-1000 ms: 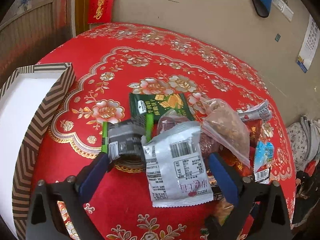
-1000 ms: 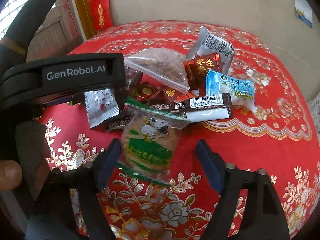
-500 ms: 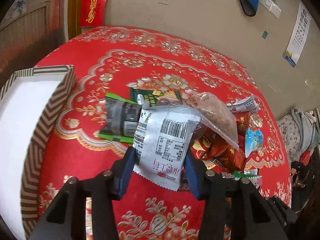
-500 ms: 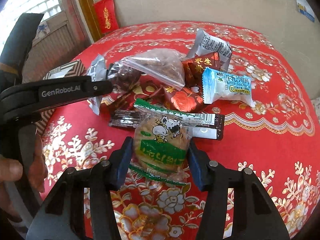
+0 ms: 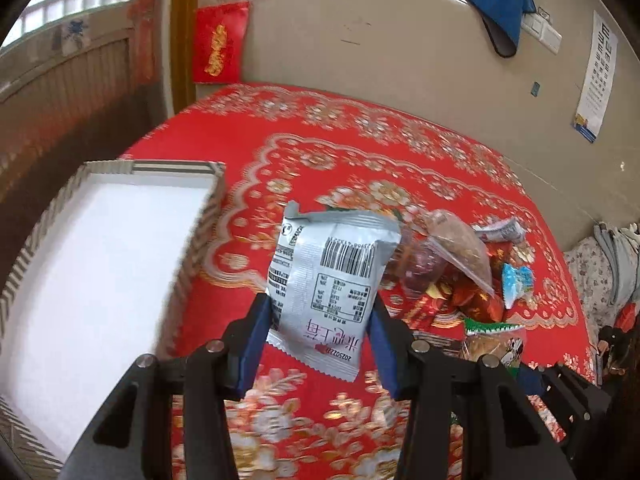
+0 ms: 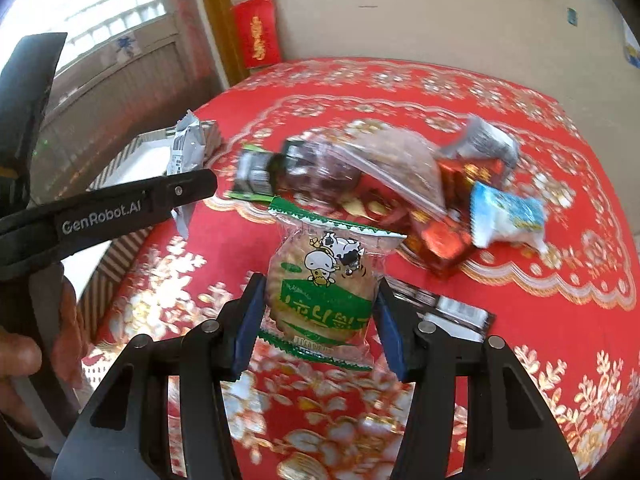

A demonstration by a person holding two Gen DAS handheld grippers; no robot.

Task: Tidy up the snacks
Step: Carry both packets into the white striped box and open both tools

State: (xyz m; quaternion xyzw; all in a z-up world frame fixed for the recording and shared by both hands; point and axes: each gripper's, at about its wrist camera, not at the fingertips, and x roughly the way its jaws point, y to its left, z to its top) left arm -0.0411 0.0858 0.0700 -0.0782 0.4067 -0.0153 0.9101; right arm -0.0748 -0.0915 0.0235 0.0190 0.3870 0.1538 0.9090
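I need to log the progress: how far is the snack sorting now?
Done: nothing visible in the box yet. In hand: left gripper holds a silver packet, right gripper a cookie packet, both lifted. Left: the pile on the table.

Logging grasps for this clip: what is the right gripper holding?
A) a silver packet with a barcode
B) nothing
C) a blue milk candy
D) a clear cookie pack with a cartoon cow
D: the right gripper is shut on the cookie pack, lifted off the table.

Black tool (image 6: 318, 312) frames, blue pads (image 6: 249, 320), silver screws, "GenRobot.AI" marking.
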